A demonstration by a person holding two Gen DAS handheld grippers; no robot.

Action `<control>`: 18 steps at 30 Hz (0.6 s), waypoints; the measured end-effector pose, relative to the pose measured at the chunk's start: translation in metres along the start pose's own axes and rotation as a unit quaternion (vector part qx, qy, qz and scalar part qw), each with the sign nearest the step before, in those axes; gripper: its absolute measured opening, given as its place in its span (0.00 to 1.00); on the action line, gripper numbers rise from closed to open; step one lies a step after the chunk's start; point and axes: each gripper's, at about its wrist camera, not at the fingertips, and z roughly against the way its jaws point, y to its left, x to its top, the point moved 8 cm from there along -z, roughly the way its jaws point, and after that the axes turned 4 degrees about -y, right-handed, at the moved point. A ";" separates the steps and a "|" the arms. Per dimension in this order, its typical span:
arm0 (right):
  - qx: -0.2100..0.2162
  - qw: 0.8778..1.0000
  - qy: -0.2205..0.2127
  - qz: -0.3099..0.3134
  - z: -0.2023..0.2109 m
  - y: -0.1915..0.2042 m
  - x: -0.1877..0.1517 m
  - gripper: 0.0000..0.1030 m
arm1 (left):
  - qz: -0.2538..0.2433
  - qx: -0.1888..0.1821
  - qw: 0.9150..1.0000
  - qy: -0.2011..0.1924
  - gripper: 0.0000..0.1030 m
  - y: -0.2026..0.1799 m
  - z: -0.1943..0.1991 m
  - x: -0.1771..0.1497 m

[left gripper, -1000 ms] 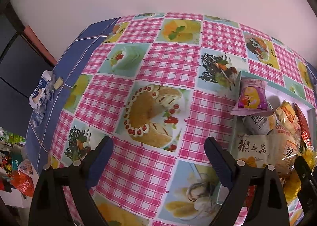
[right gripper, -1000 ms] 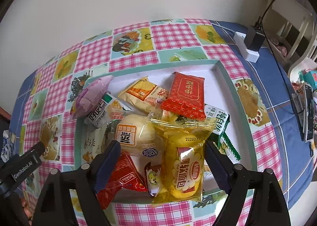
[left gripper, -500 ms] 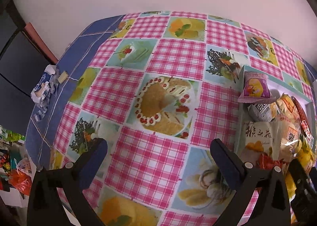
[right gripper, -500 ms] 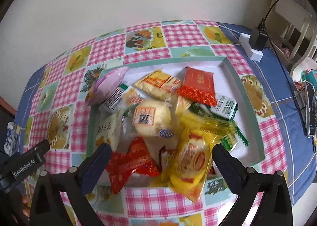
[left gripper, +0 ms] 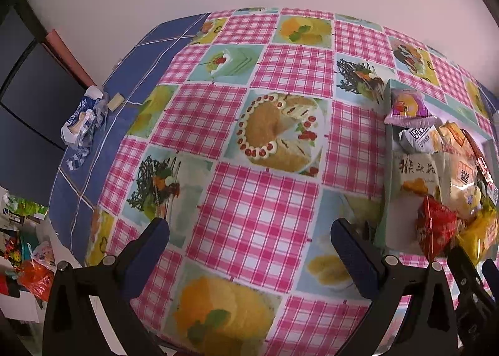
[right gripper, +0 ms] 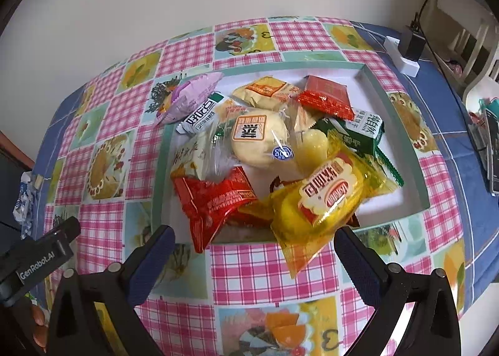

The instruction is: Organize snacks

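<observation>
Snacks (right gripper: 274, 153) lie heaped in the shallow green-rimmed tray (right gripper: 418, 168) at the centre of the right wrist view, and at the right edge of the left wrist view. My right gripper (right gripper: 254, 257) hovers at the lower middle of the frame with its jaws spread wide and nothing between them; my left gripper (left gripper: 249, 246) is likewise wide open and holds nothing, over bare checked tablecloth (left gripper: 259, 193) at the lower middle of its frame. The pile would fit either snacks gathered into the tray or snacks waiting to be sorted out of it, so I judge no further. To grip well, I would take one top packet across its short side and avoid dragging its neighbours. The yellow packet (right gripper: 324, 200) lies nearest, its long axis running from lower left to upper right, its lower end spilling over the tray's near rim. The red packet (right gripper: 212, 200) beside it points toward the lower left.
</observation>
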 end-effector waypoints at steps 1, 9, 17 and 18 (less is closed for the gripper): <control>0.000 1.000 -0.001 -0.001 0.001 0.000 -0.001 1.00 | 0.000 -0.001 1.000 -0.002 1.00 0.001 0.002 -0.002; -0.003 1.000 -0.003 -0.001 0.004 -0.001 0.000 1.00 | -0.003 -0.008 1.000 -0.009 1.00 0.005 0.007 -0.008; -0.008 1.000 0.002 0.015 0.001 0.004 0.000 1.00 | 0.001 -0.016 1.000 -0.009 1.00 0.004 0.008 -0.005; -0.008 1.000 0.003 0.017 0.001 0.004 0.000 1.00 | 0.002 -0.018 1.000 -0.008 1.00 0.004 0.008 -0.004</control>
